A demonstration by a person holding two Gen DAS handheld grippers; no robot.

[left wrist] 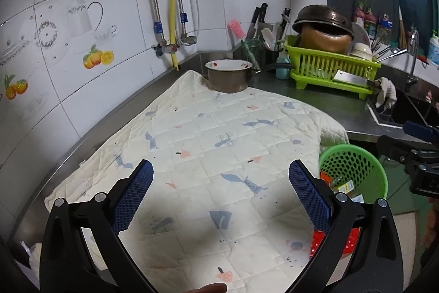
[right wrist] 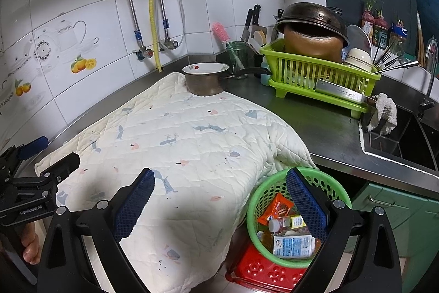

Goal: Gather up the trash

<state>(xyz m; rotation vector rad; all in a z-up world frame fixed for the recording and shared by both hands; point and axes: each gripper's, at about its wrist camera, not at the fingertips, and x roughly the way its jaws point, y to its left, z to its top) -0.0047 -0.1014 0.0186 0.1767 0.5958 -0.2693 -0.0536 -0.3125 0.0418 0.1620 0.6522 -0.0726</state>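
A round green perforated basket [right wrist: 256, 203] sits on a red stool [right wrist: 263, 275] beside the counter's front edge. It holds trash: an orange snack wrapper [right wrist: 277, 208], a small bottle [right wrist: 284, 223] and a white milk carton [right wrist: 293, 246]. The basket also shows in the left wrist view [left wrist: 354, 164]. My left gripper [left wrist: 221, 191] is open and empty above a white quilted cloth [left wrist: 208, 144]. My right gripper [right wrist: 219, 199] is open and empty, over the cloth's right edge and the basket. No trash shows on the cloth.
A metal saucepan [right wrist: 207, 80] stands on the cloth's far corner. A lime dish rack [right wrist: 318, 73] with pots, bowls and a cleaver stands at the back right. A sink [right wrist: 406, 136] with a rag lies at the right. The tiled wall with pipes runs along the left.
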